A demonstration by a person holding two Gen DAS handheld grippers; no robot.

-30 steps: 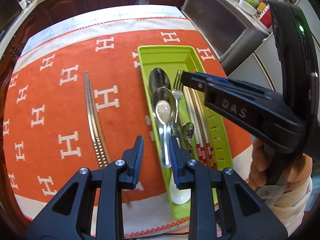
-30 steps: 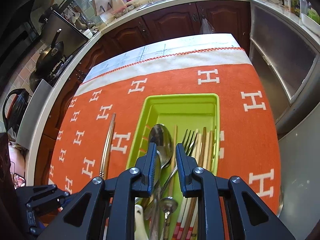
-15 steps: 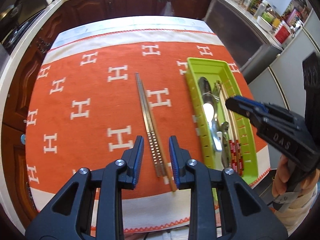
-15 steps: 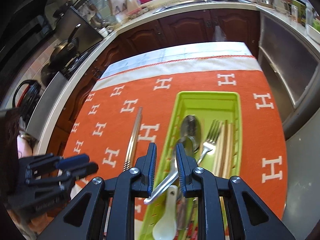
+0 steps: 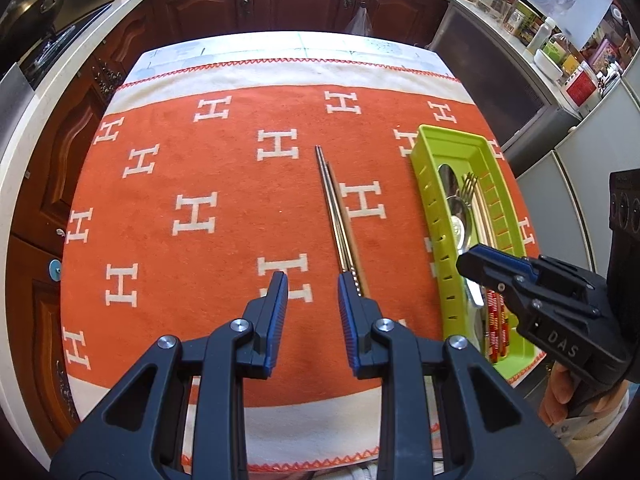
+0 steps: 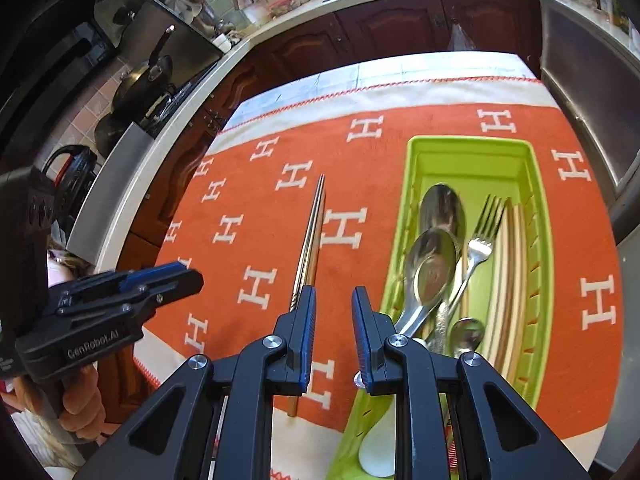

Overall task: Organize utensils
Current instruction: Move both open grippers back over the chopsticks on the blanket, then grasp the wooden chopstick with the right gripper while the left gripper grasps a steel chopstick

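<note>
A green utensil tray (image 5: 456, 142) (image 6: 468, 148) lies on the right of an orange cloth. It holds spoons (image 6: 434, 268), a fork (image 6: 482, 232), several chopsticks (image 6: 510, 272) and a white spoon (image 6: 376, 460). A pair of metal chopsticks with one wooden stick (image 5: 338, 220) (image 6: 310, 240) lies on the cloth left of the tray. My left gripper (image 5: 312, 292) is open and empty, just left of the chopsticks' near ends. My right gripper (image 6: 332, 308) is open and empty, between the chopsticks and the tray; it also shows in the left wrist view (image 5: 486, 264).
The orange cloth with white H marks (image 5: 200, 216) covers the table, with a white border at its edges. Dark wood cabinets (image 5: 304, 0) and counters surround the table. A stove with pans (image 6: 148, 80) stands at the left. Jars and bottles (image 5: 560, 48) crowd the right counter.
Both grippers have swung left from above the tray toward the loose chopsticks on the cloth. Both stay open and empty. The utensils have not moved.
</note>
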